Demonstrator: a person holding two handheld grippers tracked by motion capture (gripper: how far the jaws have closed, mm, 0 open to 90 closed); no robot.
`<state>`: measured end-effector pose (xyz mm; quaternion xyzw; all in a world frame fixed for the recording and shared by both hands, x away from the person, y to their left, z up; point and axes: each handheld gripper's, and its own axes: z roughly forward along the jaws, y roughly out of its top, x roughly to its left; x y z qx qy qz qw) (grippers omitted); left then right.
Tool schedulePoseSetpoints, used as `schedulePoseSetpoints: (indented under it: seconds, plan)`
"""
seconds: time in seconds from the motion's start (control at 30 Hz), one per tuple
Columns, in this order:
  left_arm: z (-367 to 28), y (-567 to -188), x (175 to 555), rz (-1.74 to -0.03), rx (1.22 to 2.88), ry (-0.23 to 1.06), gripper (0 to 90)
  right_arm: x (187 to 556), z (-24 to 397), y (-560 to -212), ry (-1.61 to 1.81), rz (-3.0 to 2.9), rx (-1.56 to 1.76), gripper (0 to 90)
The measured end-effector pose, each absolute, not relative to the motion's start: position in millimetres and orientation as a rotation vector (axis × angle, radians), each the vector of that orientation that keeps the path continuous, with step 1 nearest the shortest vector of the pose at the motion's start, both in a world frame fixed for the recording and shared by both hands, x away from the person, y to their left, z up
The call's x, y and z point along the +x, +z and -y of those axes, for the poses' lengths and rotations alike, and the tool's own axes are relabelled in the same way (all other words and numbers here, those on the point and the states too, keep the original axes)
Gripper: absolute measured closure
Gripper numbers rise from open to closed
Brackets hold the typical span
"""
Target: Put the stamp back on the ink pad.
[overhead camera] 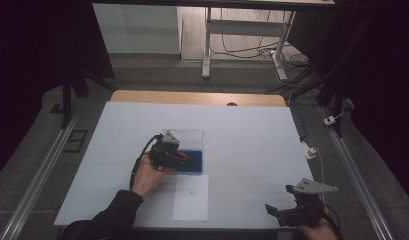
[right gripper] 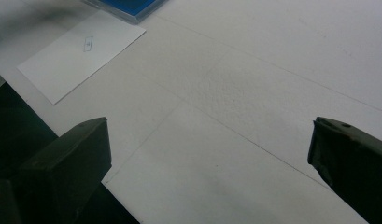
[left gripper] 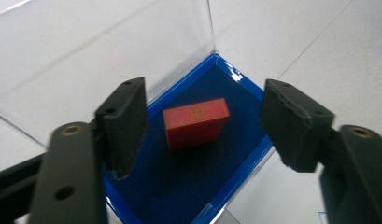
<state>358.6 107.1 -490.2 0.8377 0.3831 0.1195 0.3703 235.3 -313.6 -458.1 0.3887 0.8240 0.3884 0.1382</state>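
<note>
centring the wide-open left hand-held gripper (left gripper: 202, 130) over the red block (left gripper: 195, 122) in the blue box (left gripper: 247, 172), we should lower squarely; right hand-held gripper (right gripper: 209, 163) also wide.

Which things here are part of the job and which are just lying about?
Part of the job, it seems:
- left tongs, open over the box
- red block
- blue-lined clear box
- perhaps the paper sheet with a small outline

Lying about:
- right tongs, open, idle at the table's near edge
- floor cables
</note>
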Motion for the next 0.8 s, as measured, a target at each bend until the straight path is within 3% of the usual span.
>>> schedulePoseSetpoints:
  seconds: [0.2, 0.43, 0.8]
  plan:
    - [-109, -484, 356, -0.985, 2.119, 0.277, 17.0, 235, 314, -458, 1.124, -2.382, 1.124, 0.0]
    - [-112, -476, 352, -0.979, 2.128, 0.260, 8.6, 235, 314, -458, 1.124, -2.381, 1.121, 0.0]
    - [-126, -467, 345, -0.994, 2.079, 0.204, 2.9, 235, 313, -458, 1.122, -2.382, 1.117, 0.0]
